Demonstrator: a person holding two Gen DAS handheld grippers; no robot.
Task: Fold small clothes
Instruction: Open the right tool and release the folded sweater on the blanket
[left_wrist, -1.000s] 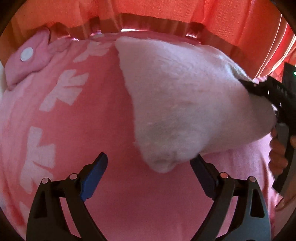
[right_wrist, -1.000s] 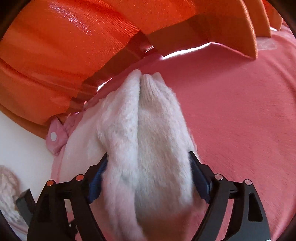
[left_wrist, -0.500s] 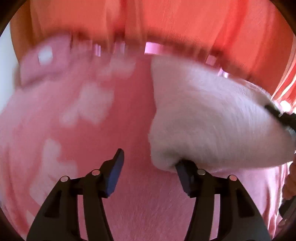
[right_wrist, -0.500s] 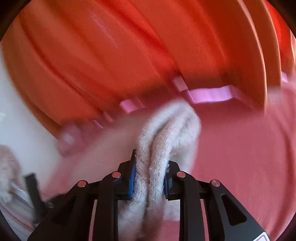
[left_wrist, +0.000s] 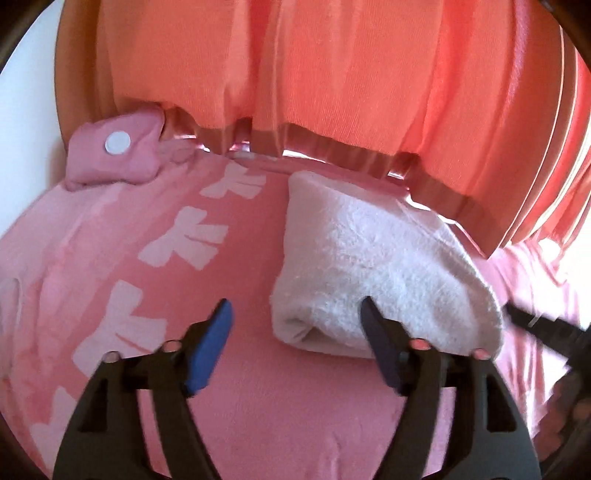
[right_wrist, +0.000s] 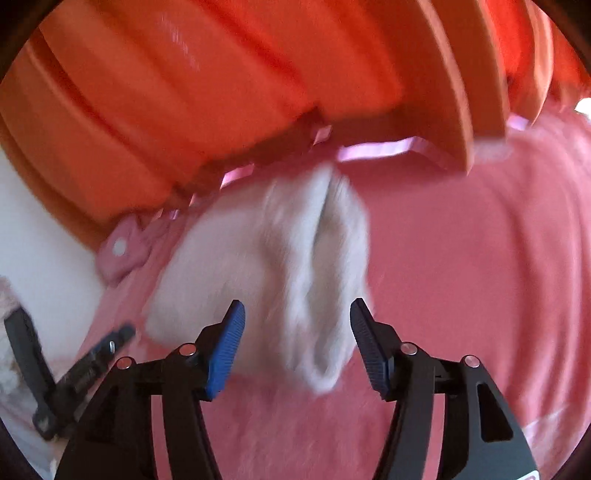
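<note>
Fleece, one small white garment (left_wrist: 373, 266), lies doubled over on the pink patterned blanket (left_wrist: 122, 266), just before the orange curtain (left_wrist: 332, 92). Folding looks nearly finished; perhaps only tidying remains. Beside it, two grippers: left gripper (left_wrist: 299, 339) and right gripper (right_wrist: 297, 343) both gape wide, gripping nothing.

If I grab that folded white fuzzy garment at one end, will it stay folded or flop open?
Probably flops: the white fuzzy garment looks like soft, thick knit, and its layers lie loose. It likely weighs little. The nap should grip the left gripper pads; both grippers are open now, so grasp across all layers.
</note>
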